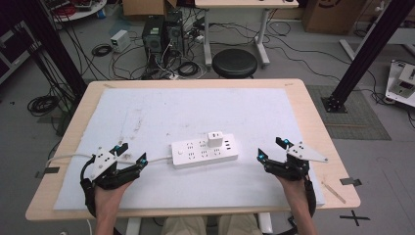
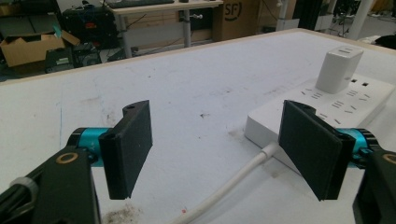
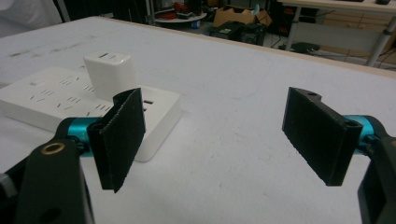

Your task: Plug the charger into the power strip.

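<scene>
In the high view a white power strip (image 1: 204, 152) lies at the centre of the frame on the white mat (image 1: 147, 112) that covers the surface, a white charger (image 1: 215, 138) plugged into its far row of sockets and its cord (image 1: 68, 157) running off toward the left edge. The left gripper (image 1: 131, 152) sits at lower left, just beside the strip's cord end, its fingers spread apart and holding nothing. The right gripper (image 1: 270, 149) sits at lower right, near the strip's other end but apart from it, its fingers likewise spread and empty. In the left gripper view the two black fingers (image 2: 128, 149) stand wide apart in the lower half of the frame; the strip (image 2: 327, 105) lies at right with the charger (image 2: 338, 69) upright at upper right, and the cord (image 2: 233, 182) runs across the mat between the fingers toward the bottom edge, touching neither. In the right gripper view the fingers (image 3: 119, 137) again stand wide apart with bare mat between them; the strip (image 3: 60, 100) lies at left, partly behind the left-hand finger, with the charger (image 3: 109, 72) standing on it at upper left
</scene>
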Motion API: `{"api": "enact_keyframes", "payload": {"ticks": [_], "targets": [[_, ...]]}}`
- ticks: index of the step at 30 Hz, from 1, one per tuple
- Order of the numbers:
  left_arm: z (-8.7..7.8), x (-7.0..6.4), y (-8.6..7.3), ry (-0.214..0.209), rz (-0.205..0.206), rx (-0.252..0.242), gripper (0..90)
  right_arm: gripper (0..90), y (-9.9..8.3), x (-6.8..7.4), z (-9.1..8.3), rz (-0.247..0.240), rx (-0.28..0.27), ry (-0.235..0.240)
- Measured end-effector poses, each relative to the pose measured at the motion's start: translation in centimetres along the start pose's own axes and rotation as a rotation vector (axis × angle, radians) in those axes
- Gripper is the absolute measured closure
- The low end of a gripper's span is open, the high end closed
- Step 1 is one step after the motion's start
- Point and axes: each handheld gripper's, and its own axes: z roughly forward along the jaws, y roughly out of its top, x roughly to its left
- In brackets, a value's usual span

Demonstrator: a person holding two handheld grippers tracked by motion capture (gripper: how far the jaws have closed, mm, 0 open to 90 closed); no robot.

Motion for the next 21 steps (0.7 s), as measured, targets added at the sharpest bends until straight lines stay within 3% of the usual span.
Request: {"api": "enact_keyframes", "payload": {"ticks": [9,21], "targets": [[0.03,0.13,0.03,0.002,0.0,0.0,26.0,21.9,-1.08,-0.23,-0.25,0.033,0.016,-0.018],[0.37,0.15,-0.15,-0.002,0.002,0.006,26.0,21.3,-1.33,-0.49,-0.28,0.038,0.019,-0.017]]}}
